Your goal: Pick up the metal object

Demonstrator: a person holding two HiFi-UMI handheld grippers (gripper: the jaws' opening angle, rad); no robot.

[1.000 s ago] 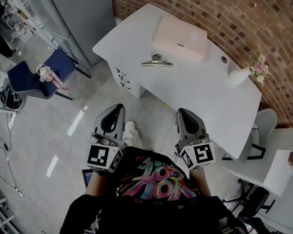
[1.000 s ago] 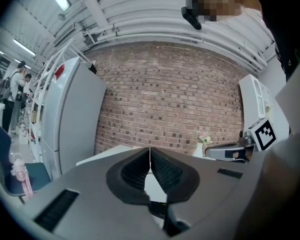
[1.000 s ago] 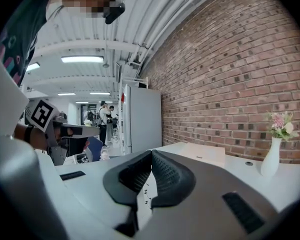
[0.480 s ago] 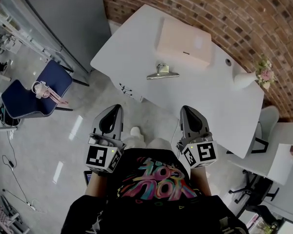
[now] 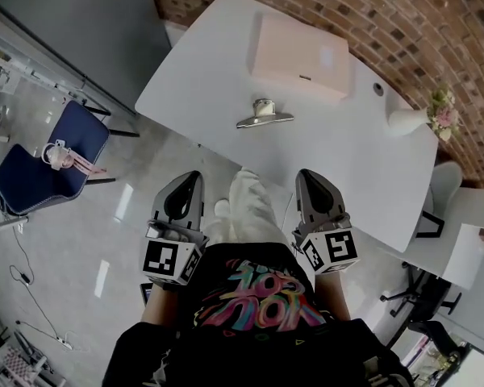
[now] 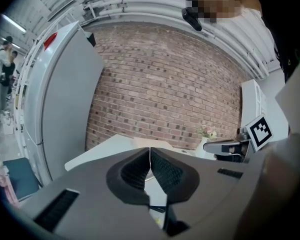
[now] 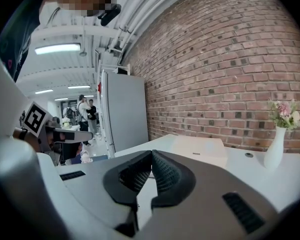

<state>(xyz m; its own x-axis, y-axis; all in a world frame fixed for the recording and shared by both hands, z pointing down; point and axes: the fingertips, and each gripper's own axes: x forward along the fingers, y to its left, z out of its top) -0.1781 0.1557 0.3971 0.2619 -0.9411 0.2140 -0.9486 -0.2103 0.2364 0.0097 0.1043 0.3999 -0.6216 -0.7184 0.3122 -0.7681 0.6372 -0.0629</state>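
Metal clip point(image 5: 263, 115) sits near the front edge of the desk point(image 5: 347, 168). Pink box point(image 5: 298, 59) just behind it, with what looks like a label, too tiny to read. Vase point(image 5: 419, 119) off right. Left gripper point(image 5: 195, 177) and right gripper point(image 5: 305, 176): fingers pressed together, well short of the clip.

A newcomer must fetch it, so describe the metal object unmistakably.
Find the white table against the brick wall. Nearer the person than the pale pink box lies the metal clip. It alone is shiny silver, unlike the box and flower vase.

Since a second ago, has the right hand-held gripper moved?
Yes. The right hand-held gripper has come forward, nearer the metal clip on the white table.
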